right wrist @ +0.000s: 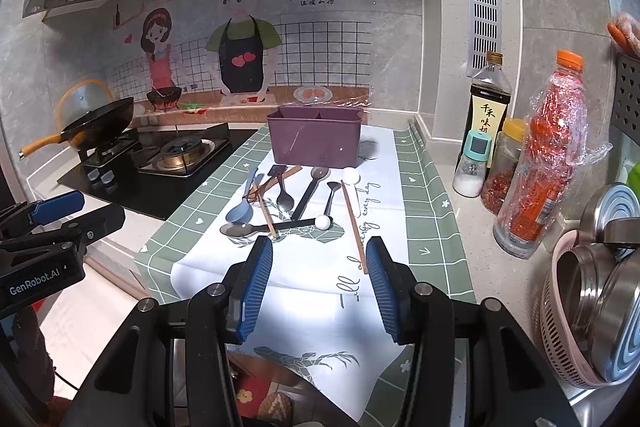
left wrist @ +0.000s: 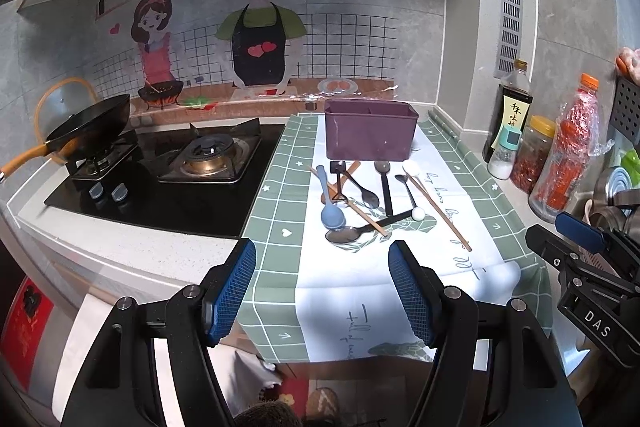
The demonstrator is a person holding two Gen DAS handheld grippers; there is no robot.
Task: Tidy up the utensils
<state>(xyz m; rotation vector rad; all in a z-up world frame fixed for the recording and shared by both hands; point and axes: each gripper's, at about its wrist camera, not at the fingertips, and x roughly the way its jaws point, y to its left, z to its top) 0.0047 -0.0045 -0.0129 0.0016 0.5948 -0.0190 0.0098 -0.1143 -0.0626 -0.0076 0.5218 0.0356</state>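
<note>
- While both grippers hang above the near edge of the cloth [left wrist: 280,211], the left gripper [left wrist: 322,291] has its jaws apart with nothing between them, and the right gripper [right wrist: 319,283] also is spread and empty.
- Furthest left lies the blue spoon [left wrist: 331,213]: its bowl is toward the person and its handle runs away toward the box [left wrist: 370,135]. It looks like light plastic, so the thin handle is the better place to pinch.
- Next is a chopstick [left wrist: 352,205], which runs diagonally from far left to near right across other pieces. It is stiff, thin and probably slippery; I would take it near the middle.
- A metal spoon [left wrist: 346,235] lies nearest the person, bowl to the left, long axis almost sideways. Its smooth handle may slide in the pads.
- The dark spoon [left wrist: 385,187] points away, bowl near the box.
- A second chopstick [right wrist: 354,227] lies alone on the right, nearly lengthwise, so it is the easiest to lift.
- The box stands at the far end of the cloth; it seems to have a divider inside, but I cannot see this well.
</note>
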